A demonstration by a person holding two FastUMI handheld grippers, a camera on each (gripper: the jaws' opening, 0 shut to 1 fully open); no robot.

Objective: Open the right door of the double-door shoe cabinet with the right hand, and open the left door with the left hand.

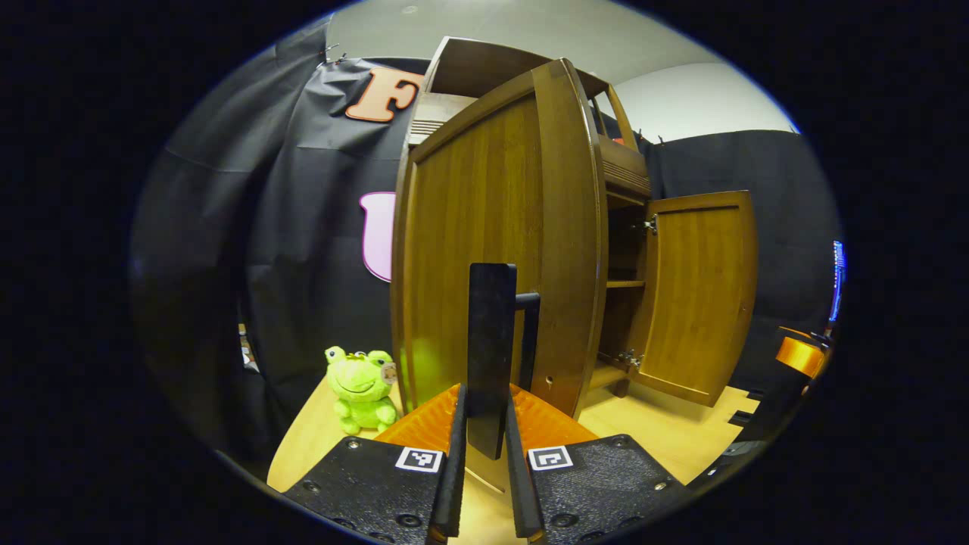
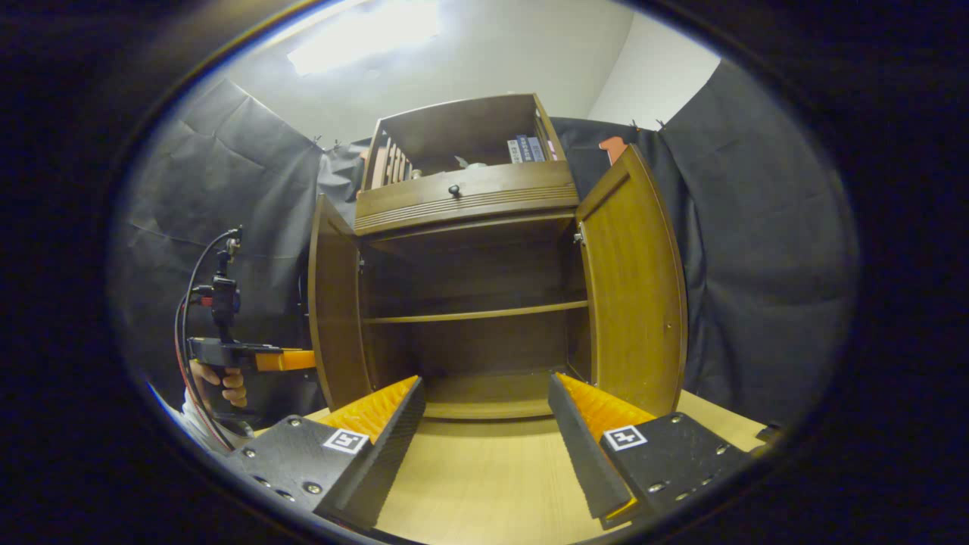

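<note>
While the left gripper (image 1: 484, 424) has both fingers pressed on the dark vertical bar handle (image 1: 490, 348) of the brown wooden left door (image 1: 484, 257), the right gripper (image 2: 484, 424) hangs with its jaws spread wide and nothing between them, in front of the tall brown wooden double-door shoe cabinet (image 2: 465, 197). In the right gripper view the left gripper shows again (image 2: 291, 359), held by a person's hand (image 2: 223, 382) with cables looping above it, just beside the left door's outer edge. Both doors stand swung out: the left door about square to the cabinet front, the brown wooden right door (image 2: 636, 295) also wide, baring a dark interior with one thin wooden shelf (image 2: 477, 313). By my reading the task is nearly complete.

One risk is overswinging the left door, which could strain its hinges or rock the cabinet on its feet. Letting go while pulling could make the door spring back. A small bright green plush frog (image 1: 363, 387) sits near the door's hinge side, where a wider sweep might knock it.

The cabinet stands on a pale wooden tabletop (image 2: 484, 477). Black cloth drapes the booth behind, under a white ceiling with a bright light panel (image 2: 363, 34).
</note>
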